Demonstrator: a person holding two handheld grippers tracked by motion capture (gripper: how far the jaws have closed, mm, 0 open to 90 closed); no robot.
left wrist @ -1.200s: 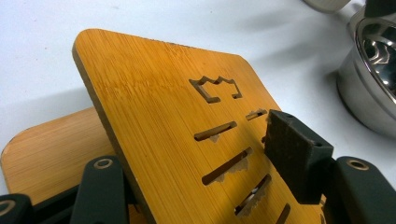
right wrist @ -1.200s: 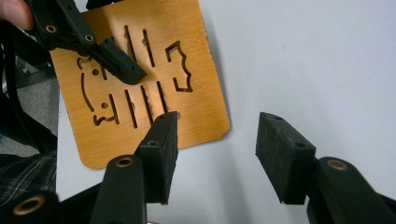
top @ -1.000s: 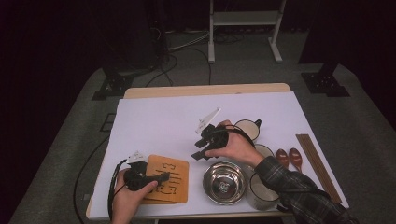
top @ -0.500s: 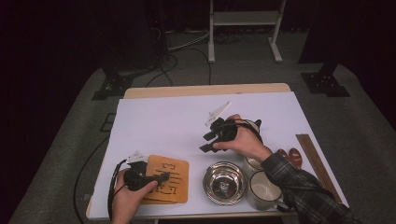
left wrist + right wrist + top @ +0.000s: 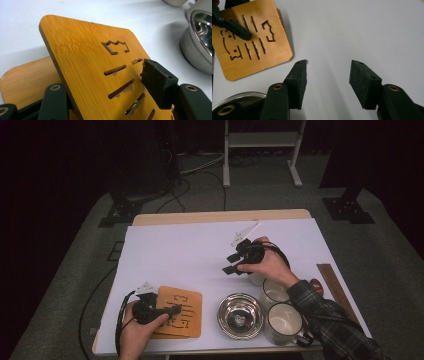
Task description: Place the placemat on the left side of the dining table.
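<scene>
A bamboo board (image 5: 189,306) with slot cut-outs lies at the table's front left. My left gripper (image 5: 172,310) is shut on it. In the left gripper view the top board (image 5: 87,50) is tilted up off a second board (image 5: 22,80) beneath, with one pad (image 5: 157,80) on its upper face and the other jaw under its edge. My right gripper (image 5: 231,262) hovers open over the white table top, right of centre. Nothing sits between its pads (image 5: 364,82). The right gripper view looks down on the board (image 5: 272,53) and the left gripper's jaw (image 5: 238,30).
A steel bowl (image 5: 240,316) stands at the front, right of the board. Two white mugs (image 5: 286,322) (image 5: 274,291) sit beside it, under the right forearm. Thin wooden sticks (image 5: 336,287) lie along the table's right edge. The white cover (image 5: 180,250) spans the middle and back.
My right hand and its open gripper have moved toward the far side of the table and slightly right, uncovering the mugs. The left gripper has kept still on the board.
</scene>
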